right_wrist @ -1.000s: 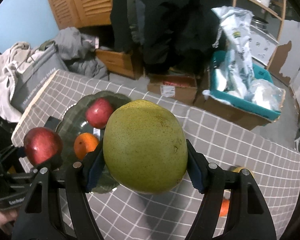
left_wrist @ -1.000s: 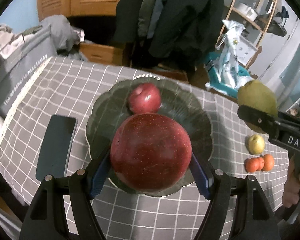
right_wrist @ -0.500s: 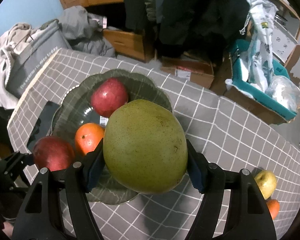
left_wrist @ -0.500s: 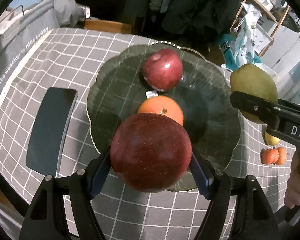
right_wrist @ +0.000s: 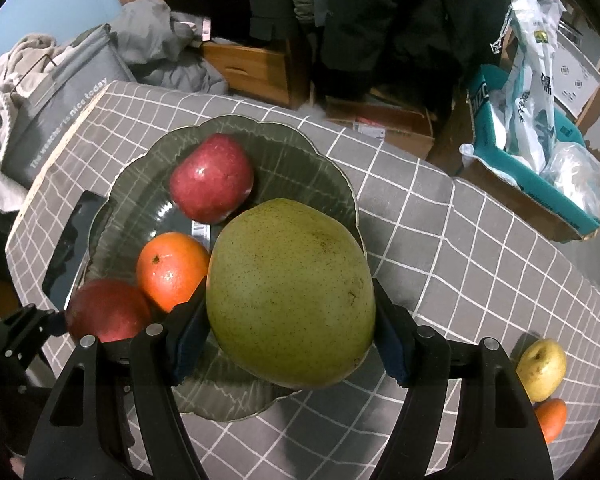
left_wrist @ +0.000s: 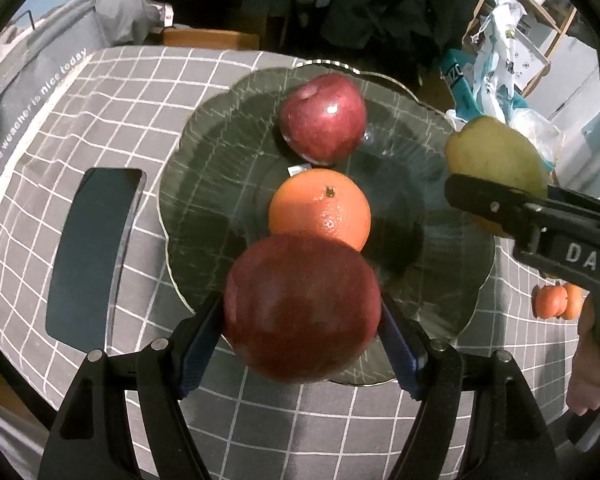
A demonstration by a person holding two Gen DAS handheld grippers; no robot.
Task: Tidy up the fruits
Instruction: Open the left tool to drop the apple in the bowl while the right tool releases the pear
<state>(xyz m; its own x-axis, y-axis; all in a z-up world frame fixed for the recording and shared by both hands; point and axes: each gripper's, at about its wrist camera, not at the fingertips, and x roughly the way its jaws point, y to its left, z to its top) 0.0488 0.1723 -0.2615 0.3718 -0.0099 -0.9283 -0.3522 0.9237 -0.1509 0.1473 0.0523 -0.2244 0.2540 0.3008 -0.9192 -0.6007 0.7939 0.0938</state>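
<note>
A: Grey cloth with a white grid covers the surface (right_wrist: 440, 240); we see it in both views. On it sits the dark green plate (left_wrist: 204, 184), scalloped at the rim, and just left of the plate lies a black phone (left_wrist: 92, 248).

B: Next in size, the pear (right_wrist: 290, 294). Our right claw (right_wrist: 290, 320) is clamped on it, a blue pad pressed to each side, and we see it over the plate's near right edge. From the left wrist the pear (left_wrist: 496, 160) shows above the plate's right rim, held in the claw (left_wrist: 500, 208).

A: Our left claw (left_wrist: 302, 332) is closed tight on the dark apple (left_wrist: 302, 306), pads touching both flanks, over the plate's near rim. From the right wrist that apple (right_wrist: 108, 310) is at the plate's near left edge. Whether either held fruit touches the plate, we cannot tell.

B: Inside the plate, the red apple (left_wrist: 323, 118) lies at the far side, and the orange (left_wrist: 320, 210) sits in the middle, just in front of it. We cannot tell if those two touch.

A: Smallest last: off to the right on the cloth, well apart from the plate, a yellow apple (right_wrist: 540, 368) and just beside it a tangerine (right_wrist: 550, 418). The left view shows two tangerines (left_wrist: 558, 300) there.
</note>
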